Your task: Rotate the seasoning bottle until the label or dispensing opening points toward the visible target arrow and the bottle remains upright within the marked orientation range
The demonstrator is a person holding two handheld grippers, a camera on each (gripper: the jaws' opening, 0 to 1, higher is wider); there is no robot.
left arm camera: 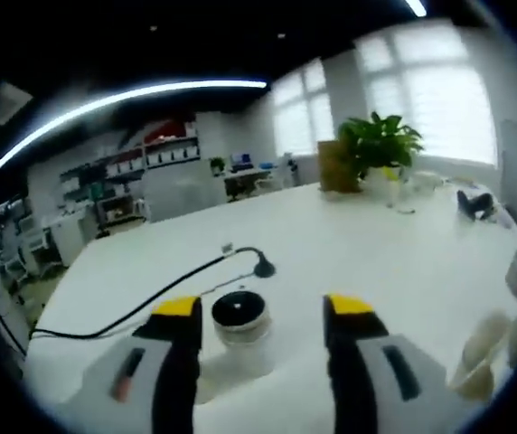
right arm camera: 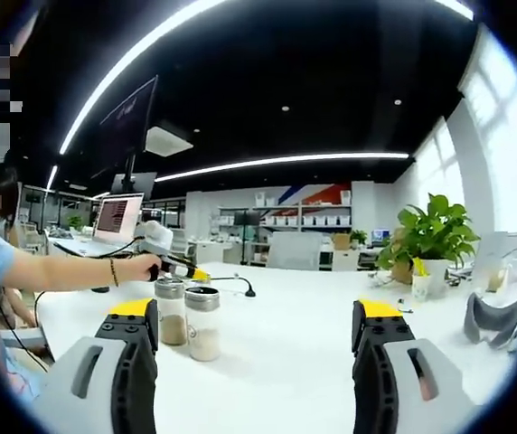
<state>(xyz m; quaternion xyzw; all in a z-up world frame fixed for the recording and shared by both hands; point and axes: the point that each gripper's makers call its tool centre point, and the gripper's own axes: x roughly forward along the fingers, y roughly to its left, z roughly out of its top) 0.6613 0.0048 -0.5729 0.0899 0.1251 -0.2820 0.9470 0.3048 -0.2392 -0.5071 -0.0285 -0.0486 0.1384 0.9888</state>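
Observation:
In the left gripper view a clear seasoning bottle (left arm camera: pixel 240 339) with a black-topped silver cap stands upright on the white table (left arm camera: pixel 376 262). It is between the yellow-tipped jaws of my left gripper (left arm camera: pixel 263 307), nearer the left jaw; the gripper is open and not touching it. In the right gripper view two upright bottles stand side by side, one with brown contents (right arm camera: pixel 170 315) and one with pale contents (right arm camera: pixel 203 325). A person's hand holds the left gripper (right arm camera: pixel 175 262) just above and behind them. My right gripper (right arm camera: pixel 257 309) is open and holds nothing; the bottles stand beyond its left jaw.
A black cable with a small round end (left arm camera: pixel 263 268) lies just behind the bottle. A potted plant (left arm camera: pixel 380 140) (right arm camera: pixel 435 235) stands at the far table edge. A grey curved object (right arm camera: pixel 493 318) lies at the right. The person's arm (right arm camera: pixel 60 269) reaches in from the left.

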